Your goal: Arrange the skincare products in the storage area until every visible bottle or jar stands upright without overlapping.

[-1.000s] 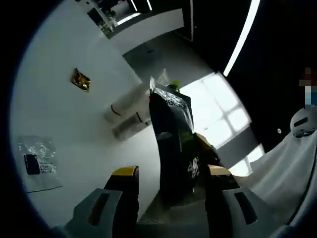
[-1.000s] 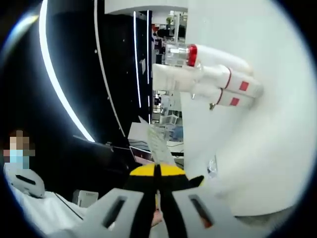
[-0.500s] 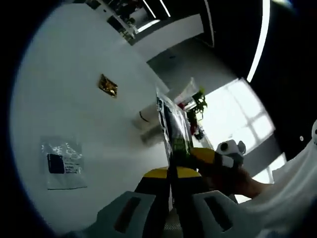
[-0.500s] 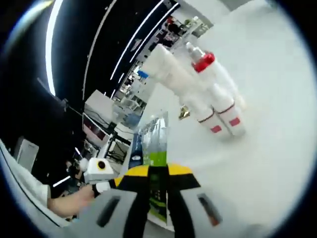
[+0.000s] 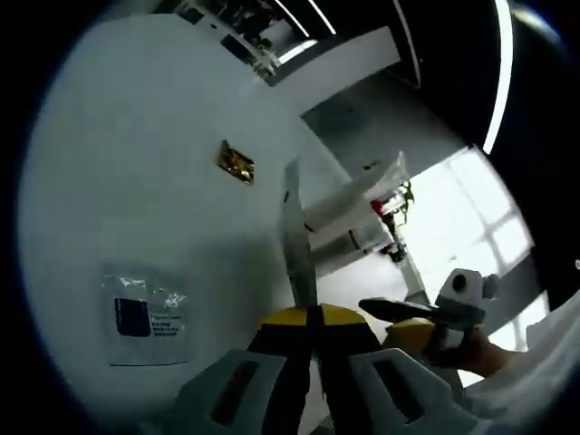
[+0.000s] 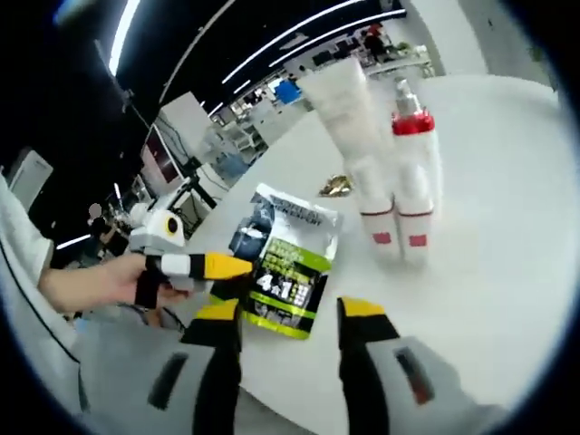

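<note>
- Two grippers are mine: the left gripper has its fingers pressed together on the lower edge of a black and green pouch, which I see edge-on as a thin blade in the left gripper view.
- In the right gripper view the pouch stands upright on the white bench, its printed face toward me, with my left gripper clamped on its left edge and a hand behind it.
- My right gripper has its fingers spread apart and holds nothing; it sits just in front of the pouch, not touching it.
- Three white skincare containers stand close together on the bench beyond the pouch: a tall white tube and two white bottles, one with a red collar and clear cap.
- A small gold wrapper lies on the bench between the pouch and the tube.
- A clear flat packet with a dark label lies on the bench, well apart from the others.
</note>
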Available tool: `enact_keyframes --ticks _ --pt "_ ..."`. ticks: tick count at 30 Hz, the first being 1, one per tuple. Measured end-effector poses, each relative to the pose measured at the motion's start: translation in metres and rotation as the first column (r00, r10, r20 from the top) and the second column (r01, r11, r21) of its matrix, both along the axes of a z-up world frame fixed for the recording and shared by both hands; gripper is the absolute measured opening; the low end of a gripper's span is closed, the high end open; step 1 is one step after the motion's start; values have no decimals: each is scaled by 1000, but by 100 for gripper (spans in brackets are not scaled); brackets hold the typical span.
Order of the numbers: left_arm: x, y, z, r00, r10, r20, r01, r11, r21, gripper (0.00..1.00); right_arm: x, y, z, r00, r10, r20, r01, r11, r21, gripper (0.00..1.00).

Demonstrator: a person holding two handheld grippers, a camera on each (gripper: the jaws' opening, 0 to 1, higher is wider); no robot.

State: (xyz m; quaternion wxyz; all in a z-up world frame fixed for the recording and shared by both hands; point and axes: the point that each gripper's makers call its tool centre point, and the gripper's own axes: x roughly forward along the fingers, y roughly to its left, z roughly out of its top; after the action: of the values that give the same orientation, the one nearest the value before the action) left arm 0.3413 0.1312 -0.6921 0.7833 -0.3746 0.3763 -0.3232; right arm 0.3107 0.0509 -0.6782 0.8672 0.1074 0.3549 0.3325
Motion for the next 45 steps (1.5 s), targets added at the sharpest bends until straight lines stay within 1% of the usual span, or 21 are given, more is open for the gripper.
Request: enact_keyframes --ticks 6,11,16,17,18,19,22,25,31,32,34,35,36,38,41,43,44,45 --pt "6 -4 -7 1000 12 -18 -12 1000 11 0 -7 -21 -7 1000 -23 -3 23 999 -47 49" --pt "10 -6 -13 1000 10 -28 -9 999 41 0 -10 -38 -10 999 -40 -2 40 996 -86 55" --pt "13 -2 -25 997 30 -76 -22 994 103 0 -10 -54 -11 998 -59 6 60 991 -118 61" --pt "13 0 -30 996 25 -85 -13 990 139 0 -10 -56 -12 998 -62 6 62 991 -122 62" --pt "13 1 -33 997 14 -77 -1 986 169 0 -11 -58 -11 998 -63 5 63 990 -126 63" --pt "13 1 -34 997 8 -75 6 983 184 0 -11 -60 -11 998 -65 5 66 989 -130 63" --pt "14 0 -35 997 0 -80 17 978 210 0 -12 -63 -12 998 -70 8 70 987 -142 65" --pt "14 1 -39 998 -31 -62 47 963 266 0 -14 -67 -12 998 -67 9 68 986 -154 66" --pt "15 3 -44 998 -62 -30 69 938 339 1 -18 -70 -14 998 -69 3 69 984 -162 68" --pt "16 5 -44 997 -76 -3 72 928 366 1 -19 -71 -14 998 -70 4 70 984 -162 68" --pt "17 7 -44 996 -90 25 73 915 398 4 -19 -72 -15 997 -74 -1 73 985 -159 68" --pt "17 7 -44 995 -98 30 77 908 412 5 -19 -72 -15 997 -76 -2 74 985 -158 68" --pt "18 9 -43 993 -112 44 82 895 438 7 -20 -72 -15 997 -75 -5 73 985 -158 68" --pt "18 11 -43 990 -129 60 87 879 469 10 -21 -72 -16 997 -73 -7 71 985 -157 68" --pt "20 12 -38 986 -138 98 74 873 482 19 -21 -71 -15 998 -70 -6 68 986 -151 68" --pt "21 14 -36 978 -165 130 74 851 520 26 -20 -70 -15 998 -68 -7 66 987 -148 68" --pt "21 15 -37 974 -183 136 81 836 542 30 -20 -69 -15 998 -67 -8 65 987 -147 68" --pt "19 16 -39 969 -208 136 96 816 570 32 -20 -69 -15 998 -66 -8 65 987 -147 68"
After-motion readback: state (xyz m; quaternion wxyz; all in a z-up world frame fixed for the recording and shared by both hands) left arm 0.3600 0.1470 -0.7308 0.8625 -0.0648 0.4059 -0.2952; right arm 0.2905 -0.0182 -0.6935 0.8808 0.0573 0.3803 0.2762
